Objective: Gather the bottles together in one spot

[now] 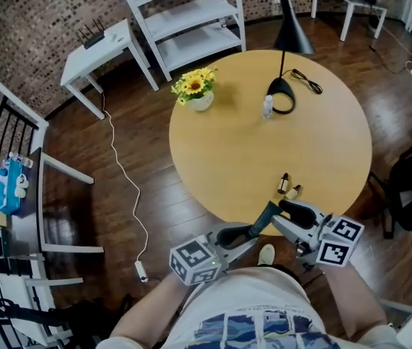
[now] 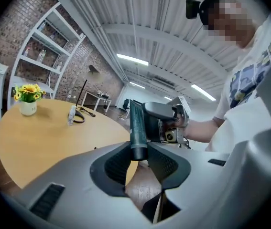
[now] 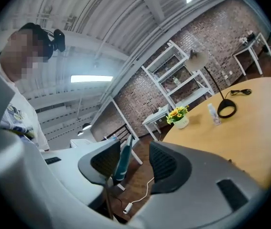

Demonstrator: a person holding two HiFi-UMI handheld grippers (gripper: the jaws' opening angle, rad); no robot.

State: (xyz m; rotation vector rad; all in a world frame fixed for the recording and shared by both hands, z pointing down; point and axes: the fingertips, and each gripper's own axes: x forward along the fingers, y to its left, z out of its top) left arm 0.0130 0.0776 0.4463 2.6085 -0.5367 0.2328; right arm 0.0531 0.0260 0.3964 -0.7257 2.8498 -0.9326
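At the lower middle of the head view, your left gripper (image 2: pixel 140 160) has its jaws closed on the capped end of a dark teal tube (image 2: pixel 137 125). The ribbed black pads (image 2: pixel 167 164) press the round cap from both sides. The tube is smooth and tapers to a flat crimped end that points up and away from those jaws.

Your right gripper (image 3: pixel 135 162) has come in around that flat end with its jaws partly apart. In the right gripper view the tube lies against the left-hand pad (image 3: pixel 107 160), while the other pad stands clear of it, so this gripper has no squeeze on it. The tube hangs in the air between the two grippers, at the near edge of the round table (image 1: pixel 235 151), low in the frame.

Two small bottles (image 1: pixel 284 183) lie side by side on the table just above the grippers. A small clear bottle (image 1: pixel 267 107) stands well apart from them toward the top of the table, beside the ring base of the black lamp (image 1: pixel 287 35).

At the table's upper left, a rounded white pot (image 1: pixel 200 102) holds yellow flowers (image 1: pixel 195 83). The tabletop is smooth pale wood, and the floor (image 1: pixel 118 158) is dark glossy planks.
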